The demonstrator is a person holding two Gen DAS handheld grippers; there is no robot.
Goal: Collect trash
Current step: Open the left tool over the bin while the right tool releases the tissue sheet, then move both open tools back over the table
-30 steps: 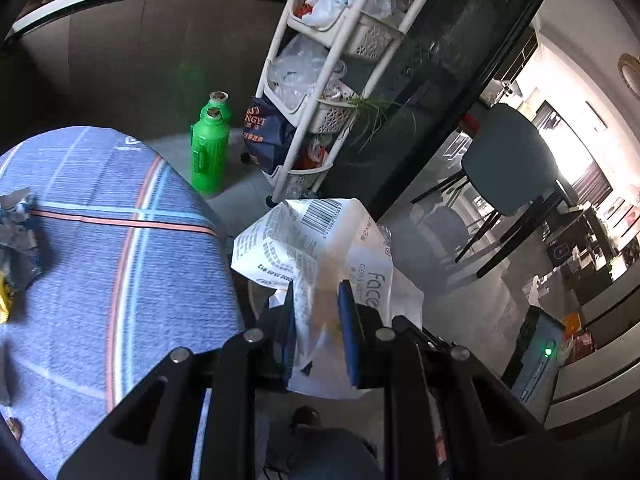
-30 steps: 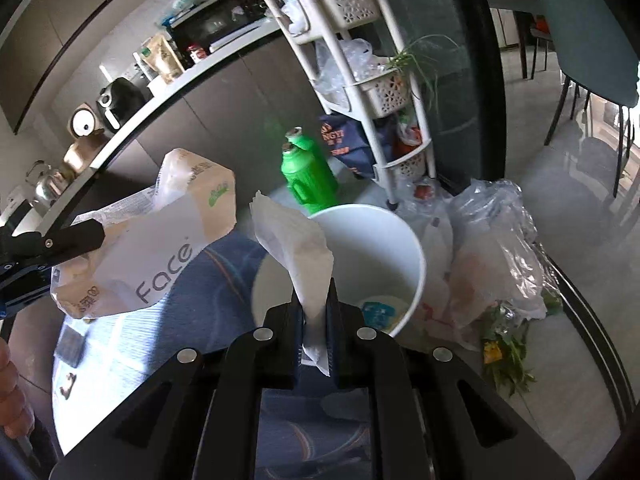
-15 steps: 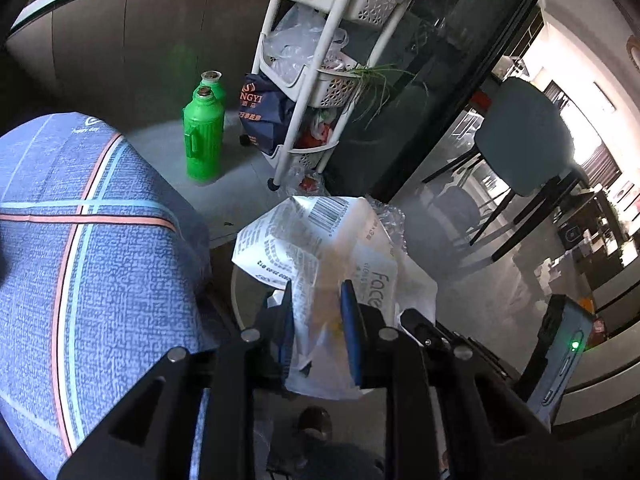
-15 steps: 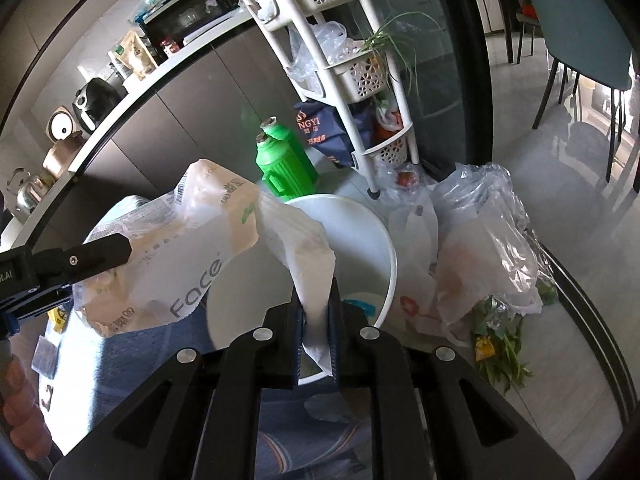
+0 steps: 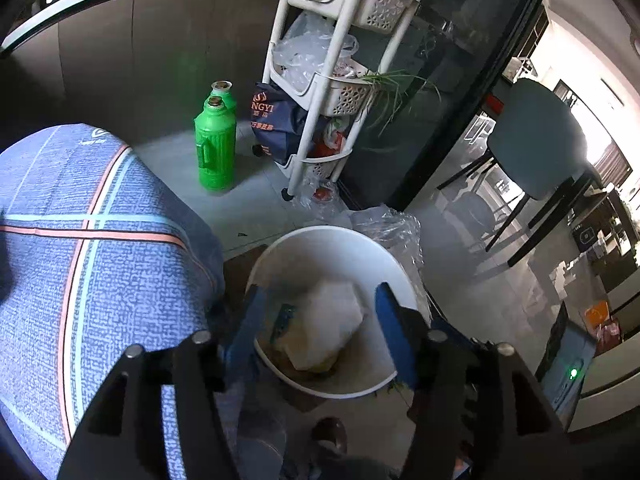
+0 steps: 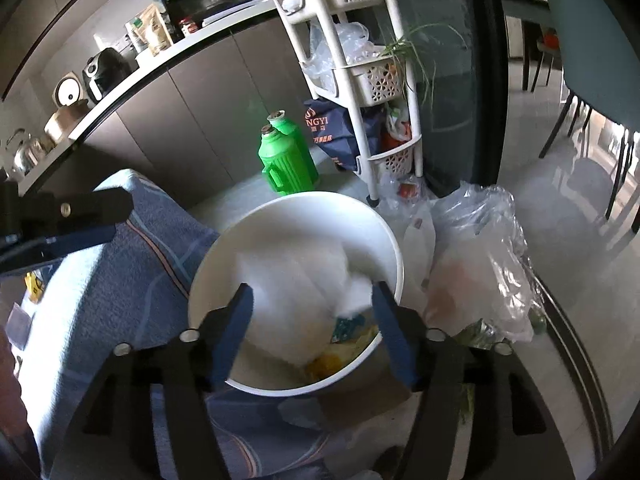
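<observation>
**Both tongs wide above the white bin, wrappers inside**

Left wrist view: left gripper [image 5: 318, 320] at lower centre, jaws wide, having just been opening; nothing between the pads. Directly beyond them, the white bin [image 5: 340, 240] on the floor. A white wrapper [image 5: 328, 324] lies in it on yellowish scraps, clear of both fingers. Blue patterned tablecloth [image 5: 80, 260] fills the left. Two green bottles [image 5: 215, 148] stand upper centre, beside a white basket rack [image 5: 320, 92].

Right wrist view: right gripper [image 6: 312, 320] at lower centre, jaws likewise wide after just opening, empty. White bin [image 6: 296, 212] centre frame; a blurred white wrapper [image 6: 296, 280] sits inside it, free of the pads. Left gripper [image 6: 60, 220] shows at the left edge over the tablecloth [image 6: 120, 280]. Clear plastic bags [image 6: 480, 264] lie on the floor right of the bin.
</observation>
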